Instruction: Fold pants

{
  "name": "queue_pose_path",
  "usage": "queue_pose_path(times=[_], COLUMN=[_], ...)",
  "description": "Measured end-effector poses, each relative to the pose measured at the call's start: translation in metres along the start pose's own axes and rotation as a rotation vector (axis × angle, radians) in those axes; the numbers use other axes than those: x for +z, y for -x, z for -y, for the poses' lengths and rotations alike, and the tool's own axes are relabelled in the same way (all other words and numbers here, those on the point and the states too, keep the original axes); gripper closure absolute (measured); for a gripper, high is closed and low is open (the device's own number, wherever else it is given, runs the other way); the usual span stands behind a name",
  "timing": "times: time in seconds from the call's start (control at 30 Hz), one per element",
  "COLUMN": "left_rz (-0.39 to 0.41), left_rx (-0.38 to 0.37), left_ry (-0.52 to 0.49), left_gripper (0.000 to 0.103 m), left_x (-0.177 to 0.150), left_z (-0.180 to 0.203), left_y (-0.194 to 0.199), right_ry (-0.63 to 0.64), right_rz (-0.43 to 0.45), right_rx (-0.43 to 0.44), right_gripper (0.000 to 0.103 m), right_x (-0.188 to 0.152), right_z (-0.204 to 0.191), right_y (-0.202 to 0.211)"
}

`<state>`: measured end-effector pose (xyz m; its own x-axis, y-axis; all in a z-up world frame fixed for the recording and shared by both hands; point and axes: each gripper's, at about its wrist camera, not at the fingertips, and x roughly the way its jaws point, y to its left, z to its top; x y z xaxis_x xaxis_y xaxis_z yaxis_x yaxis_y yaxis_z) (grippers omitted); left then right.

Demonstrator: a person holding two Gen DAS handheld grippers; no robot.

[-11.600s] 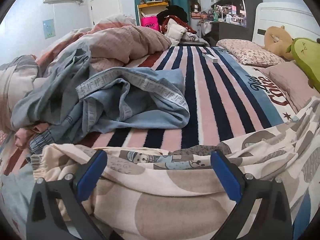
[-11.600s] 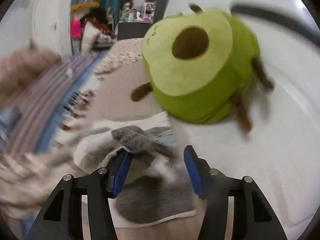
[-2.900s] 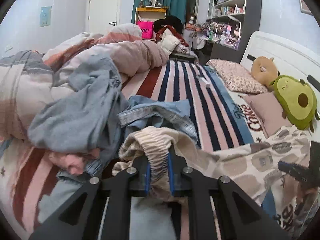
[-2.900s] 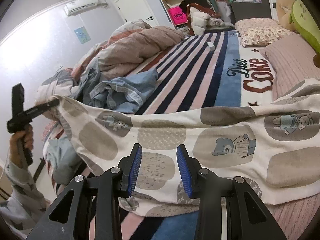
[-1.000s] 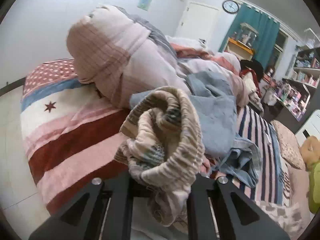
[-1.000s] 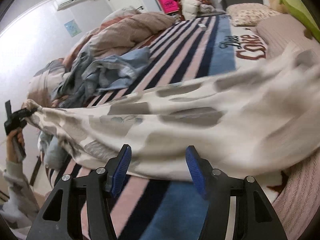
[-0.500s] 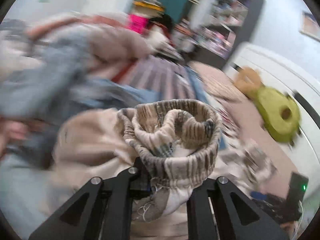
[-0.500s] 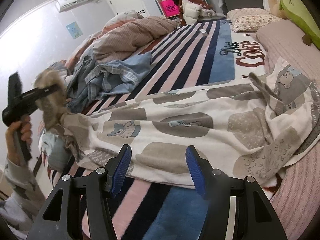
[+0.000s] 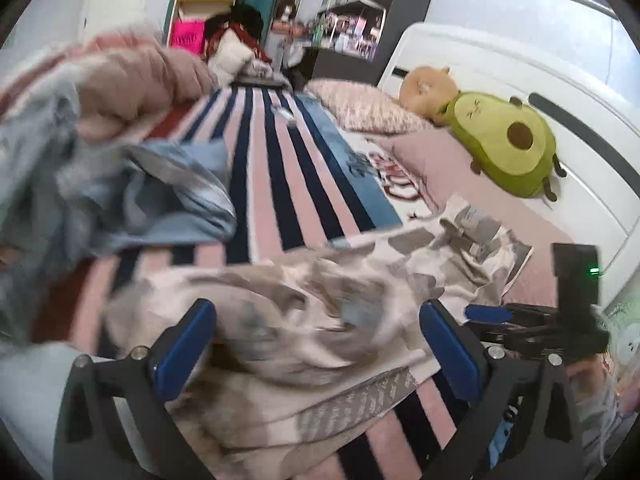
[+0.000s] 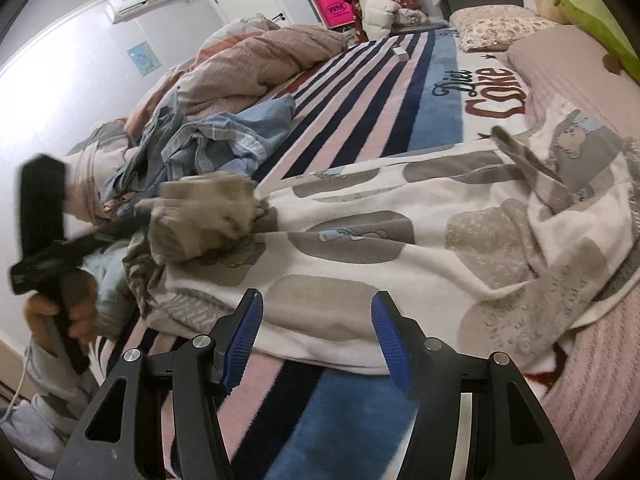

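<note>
The cream pants with grey patches and bear prints (image 10: 400, 232) lie spread across the striped blanket (image 10: 384, 104). Their bunched waistband (image 10: 204, 216) is blurred at the left end, just off the left gripper's tip. In the left wrist view the pants (image 9: 304, 320) lie crumpled between and below my left gripper's (image 9: 316, 352) wide-open jaws, which hold nothing. My right gripper (image 10: 316, 336) is open and empty over the pants' near edge. It also shows in the left wrist view (image 9: 504, 316) at the right.
Blue jeans (image 10: 224, 136) and a heaped pink duvet (image 10: 260, 60) lie at the far left of the bed. Pillows (image 9: 360, 108) and an avocado plush (image 9: 504, 144) sit by the white headboard (image 9: 560, 92). A small white box (image 10: 401, 54) lies on the blanket.
My left gripper has opened and let go of the waistband, which has dropped onto the pants. The right gripper has stayed open over the near edge.
</note>
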<state>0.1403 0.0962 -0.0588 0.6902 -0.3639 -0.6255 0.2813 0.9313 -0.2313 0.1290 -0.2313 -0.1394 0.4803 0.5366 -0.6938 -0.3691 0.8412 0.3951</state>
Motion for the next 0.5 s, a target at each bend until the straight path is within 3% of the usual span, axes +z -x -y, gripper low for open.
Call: queue_pose_path(times=[0.1, 0.2, 0.23, 0.33, 0.43, 0.5], left_rz=[0.046, 0.031, 0.011, -0.058, -0.094, -0.102], left_rx=[0.118, 0.247, 0.267, 0.303, 0.290, 0.322], left_ry=[0.017, 0.020, 0.029, 0.052, 0.021, -0.019], left_gripper=[0.002, 0.002, 0.002, 0.002, 0.003, 0.004], left_x=[0.000, -0.012, -0.019, -0.039, -0.055, -0.061], left_z=[-0.018, -0.038, -0.046, -0.060, -0.056, -0.048], left_y=[0.030, 0.044, 0.044, 0.031, 0.012, -0.002], right_ry=[0.014, 0.024, 0.027, 0.019, 0.020, 0.042], right_rz=[-0.005, -0.005, -0.001, -0.005, -0.062, -0.089], right_rx=[0.036, 0.075, 0.092, 0.119, 0.119, 0.082], right_gripper=[0.050, 0.050, 0.048, 0.026, 0.027, 0.038], right_x=[0.004, 0.012, 0.017, 0.028, 0.035, 0.035], right_z=[-0.011, -0.022, -0.026, -0.032, -0.037, -0.040], right_y=[-0.008, -0.017, -0.021, -0.040, -0.070, -0.085])
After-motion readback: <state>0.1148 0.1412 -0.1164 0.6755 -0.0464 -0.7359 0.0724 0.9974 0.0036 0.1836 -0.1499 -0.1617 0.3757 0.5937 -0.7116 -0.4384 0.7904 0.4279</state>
